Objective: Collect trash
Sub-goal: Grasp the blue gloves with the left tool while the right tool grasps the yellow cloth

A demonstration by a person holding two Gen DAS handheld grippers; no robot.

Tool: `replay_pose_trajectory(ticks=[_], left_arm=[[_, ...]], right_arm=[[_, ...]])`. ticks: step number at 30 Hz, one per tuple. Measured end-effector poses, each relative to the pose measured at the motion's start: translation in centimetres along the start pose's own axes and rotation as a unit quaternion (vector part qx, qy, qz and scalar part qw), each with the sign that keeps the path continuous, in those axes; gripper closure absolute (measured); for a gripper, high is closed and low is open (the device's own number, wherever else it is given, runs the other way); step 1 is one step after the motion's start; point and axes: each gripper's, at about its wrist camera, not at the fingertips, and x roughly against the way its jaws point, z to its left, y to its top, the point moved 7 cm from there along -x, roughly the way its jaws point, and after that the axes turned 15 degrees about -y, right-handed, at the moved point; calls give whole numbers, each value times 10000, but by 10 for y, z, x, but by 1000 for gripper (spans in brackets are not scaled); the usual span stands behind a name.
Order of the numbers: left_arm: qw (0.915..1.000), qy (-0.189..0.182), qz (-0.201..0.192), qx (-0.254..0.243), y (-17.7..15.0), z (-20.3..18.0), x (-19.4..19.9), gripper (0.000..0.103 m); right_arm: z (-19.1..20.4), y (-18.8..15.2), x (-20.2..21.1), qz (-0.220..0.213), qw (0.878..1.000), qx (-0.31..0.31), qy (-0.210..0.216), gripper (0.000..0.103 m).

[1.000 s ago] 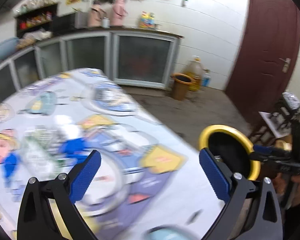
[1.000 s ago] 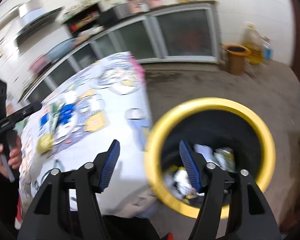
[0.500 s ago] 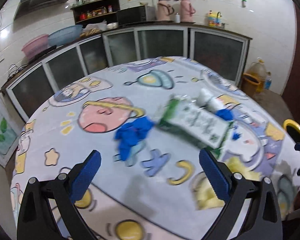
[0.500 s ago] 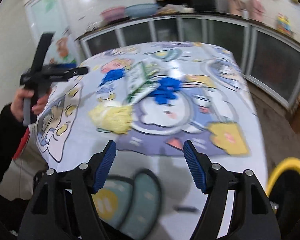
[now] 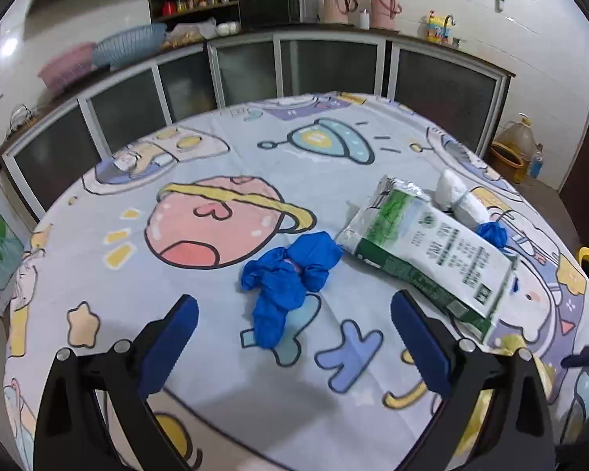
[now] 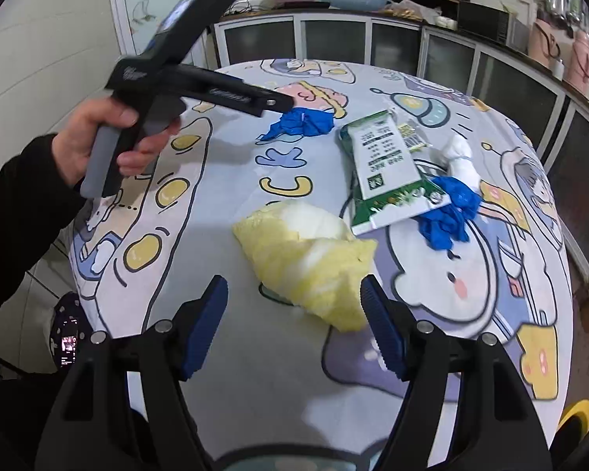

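Hovering over table (image 5: 224, 145), both jaws wide open, empty: left gripper (image 5: 294, 343) lined on near blue glove (image 5: 290, 278), right gripper (image 6: 294, 324) on yellow wad (image 6: 306, 255), likely for simultaneous pickup.

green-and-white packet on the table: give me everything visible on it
The green-and-white packet is a flat, glossy foil-like pouch: white panel with dark print, green leafy borders, silvery torn-looking end. It lies flat on the cartoon tablecloth, one end overlapping a crumpled blue glove, a white wad beside it. No jaws touch it.
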Motion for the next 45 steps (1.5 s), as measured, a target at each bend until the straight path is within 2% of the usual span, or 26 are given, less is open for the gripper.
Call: replay_pose_trajectory(ticks=[7,11,16,20,23,26,27,28,29,30,32,39,45], left_arm=[[9992,86,334,197,7,16,-38,8],[9980,-9,453,443,8,22,-55,8],[9967,-66,646,487,6,25,-78,8],[9954,-212,666,655,6,28,-90,8],[9957,-169,666,623,6,29,-95,11],[9962,-67,611,615,7,30,-93,25],[9962,-44,589,640,7,31,-91,37],[9962,-19,548,672,8,32,-88,43],[9962,-17,535,682,9,32,-86,60],[9962,-12,525,692,10,33,-85,72],[9957,-10,497,788,10,35,-81,82],[9950,-279,126,950,13,35,-39,85],[9944,-343,-125,994,11,35,1,85]], right_arm=[[2,10,-23,135,9999,48,-81,36],[-5,9,-40,404,9990,-184,69,36],[-10,8,-50,574,9975,-337,226,35],[-11,10,-55,712,9959,-405,378,35],[-12,9,-59,827,9940,-487,524,39],[-11,9,-60,904,9921,-565,655,52],[-11,10,-60,919,9916,-596,687,61],[-10,11,-59,938,9909,-613,750,68],[-9,13,-58,940,9900,-638,834,76],[-9,14,-56,929,9901,-635,843,82],[-6,17,-53,912,9899,-610,899,87],[-6,24,-33,780,9860,-934,1139,89],[-15,33,-8,527,9880,-1020,1035,89]])
